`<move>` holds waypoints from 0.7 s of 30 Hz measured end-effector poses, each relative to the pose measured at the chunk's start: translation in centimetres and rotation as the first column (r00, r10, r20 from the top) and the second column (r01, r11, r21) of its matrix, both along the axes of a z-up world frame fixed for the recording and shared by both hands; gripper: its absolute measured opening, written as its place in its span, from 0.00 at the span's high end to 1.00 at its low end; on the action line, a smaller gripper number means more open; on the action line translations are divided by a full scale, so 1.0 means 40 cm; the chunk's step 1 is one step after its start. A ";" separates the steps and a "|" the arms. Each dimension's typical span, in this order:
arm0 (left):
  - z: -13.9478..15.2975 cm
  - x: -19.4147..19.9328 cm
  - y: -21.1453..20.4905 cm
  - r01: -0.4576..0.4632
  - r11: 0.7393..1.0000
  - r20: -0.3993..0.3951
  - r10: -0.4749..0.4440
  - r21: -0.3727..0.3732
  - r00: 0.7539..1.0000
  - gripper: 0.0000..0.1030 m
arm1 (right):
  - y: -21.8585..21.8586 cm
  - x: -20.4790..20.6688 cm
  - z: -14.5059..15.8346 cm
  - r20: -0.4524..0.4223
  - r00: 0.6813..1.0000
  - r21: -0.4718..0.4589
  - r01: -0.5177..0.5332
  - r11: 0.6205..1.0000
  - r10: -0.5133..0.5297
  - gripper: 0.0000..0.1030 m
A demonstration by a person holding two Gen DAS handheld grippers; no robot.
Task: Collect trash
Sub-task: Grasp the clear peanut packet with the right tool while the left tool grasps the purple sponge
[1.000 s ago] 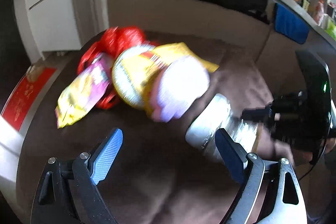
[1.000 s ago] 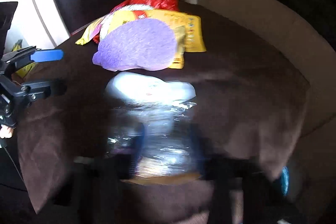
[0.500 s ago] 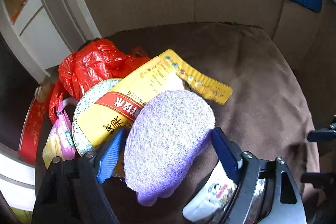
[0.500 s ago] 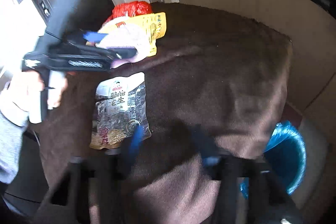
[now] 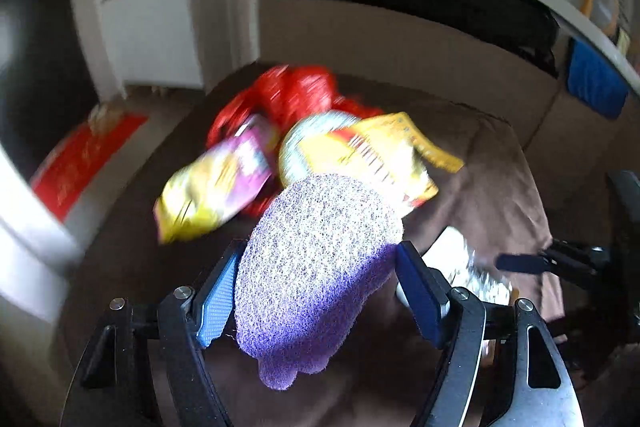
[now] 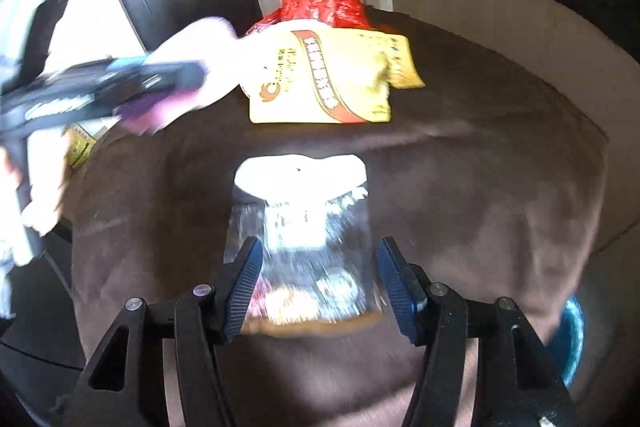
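Note:
My left gripper (image 5: 319,253) has a purple scrub sponge (image 5: 316,259) between its blue pads, and the jaws are closing on it. In the right wrist view the sponge (image 6: 200,67) hangs clear of the pile. A silver snack packet (image 6: 304,227) lies flat on the brown cushion (image 6: 480,167). My right gripper (image 6: 319,245) stands open just above its near end, one finger on each side. Behind it lie a yellow snack bag (image 6: 320,79) and a crumpled red plastic bag (image 6: 324,7).
A pink and yellow snack bag (image 5: 216,191) and a speckled round disc (image 5: 300,143) lie in the pile by the red bag (image 5: 292,95). The sofa's beige back (image 5: 400,43) rises behind. Something blue (image 6: 572,339) sits below the cushion's right edge. A hand holds the left gripper.
My right gripper opened and let the silver packet drop flat on the cushion. My left gripper moved in around the purple sponge, narrowed on it and lifted it off the yellow bag.

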State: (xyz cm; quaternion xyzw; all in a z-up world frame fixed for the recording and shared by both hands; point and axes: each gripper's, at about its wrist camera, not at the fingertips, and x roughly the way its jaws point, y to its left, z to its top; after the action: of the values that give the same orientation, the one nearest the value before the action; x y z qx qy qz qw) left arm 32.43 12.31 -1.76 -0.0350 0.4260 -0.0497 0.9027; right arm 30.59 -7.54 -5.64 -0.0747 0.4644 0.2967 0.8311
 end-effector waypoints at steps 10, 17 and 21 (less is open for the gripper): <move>-0.067 -0.091 0.087 -0.080 0.994 -0.035 0.077 -0.071 0.996 0.27 | 0.093 -0.105 -0.018 0.068 0.996 -0.111 -0.057 0.992 0.065 0.45; -0.069 -0.119 0.085 -0.071 0.994 -0.027 0.068 -0.087 0.997 0.27 | 0.125 -0.099 -0.038 0.183 0.977 -0.247 -0.066 0.967 0.113 0.47; -0.057 -0.139 0.082 -0.065 0.993 -0.023 0.063 -0.101 0.998 0.27 | 0.064 -0.037 -0.013 0.091 0.996 -0.155 0.018 0.988 -0.004 0.88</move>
State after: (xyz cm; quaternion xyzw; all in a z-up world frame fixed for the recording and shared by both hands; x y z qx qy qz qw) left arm 26.88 15.61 -4.06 -0.0953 0.4305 -0.0419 0.8966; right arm 29.13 -5.00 -6.18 -0.1502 0.4483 0.2514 0.8445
